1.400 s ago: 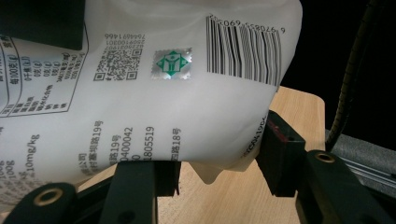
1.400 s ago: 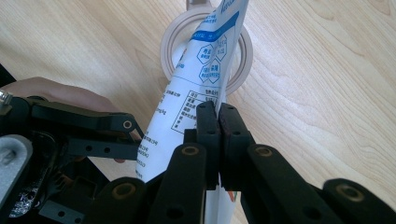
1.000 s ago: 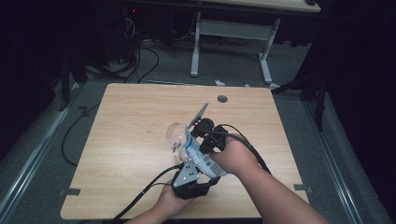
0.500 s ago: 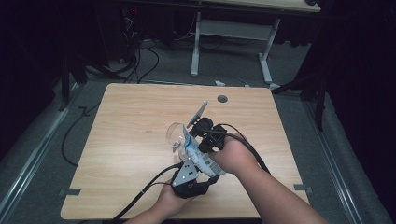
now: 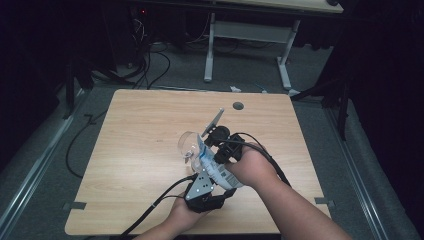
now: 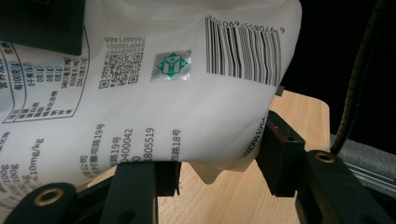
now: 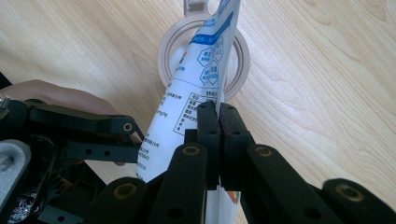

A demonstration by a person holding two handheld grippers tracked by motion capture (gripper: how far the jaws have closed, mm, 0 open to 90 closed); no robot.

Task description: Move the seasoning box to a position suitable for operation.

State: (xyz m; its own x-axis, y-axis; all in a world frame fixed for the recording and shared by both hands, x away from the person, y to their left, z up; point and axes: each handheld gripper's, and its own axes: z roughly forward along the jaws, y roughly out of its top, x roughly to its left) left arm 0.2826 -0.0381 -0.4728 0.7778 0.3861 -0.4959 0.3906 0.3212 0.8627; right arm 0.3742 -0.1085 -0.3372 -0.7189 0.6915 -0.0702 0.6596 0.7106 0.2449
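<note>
A white pouch point(image 5: 216, 169) with blue print and a barcode hangs tilted over the table, its upper end pointing down into a clear round jar point(image 5: 186, 145). My left gripper point(image 5: 210, 175) grips the pouch's fat lower end point(image 6: 187, 116), one jaw on each side of it. My right gripper point(image 5: 209, 149) is shut on the pouch's flat side edge point(image 7: 187, 107) just above the jar. In the right gripper view the pouch's tip sits inside the jar's rim point(image 7: 163, 56), and the left gripper's black frame point(image 7: 93, 135) lies at the left.
The wooden table point(image 5: 140, 115) has a round cable hole point(image 5: 238, 106) near its far edge. Black cables point(image 5: 150, 207) trail from the grippers toward the front edge. A desk frame point(image 5: 245, 35) stands on the floor beyond the table.
</note>
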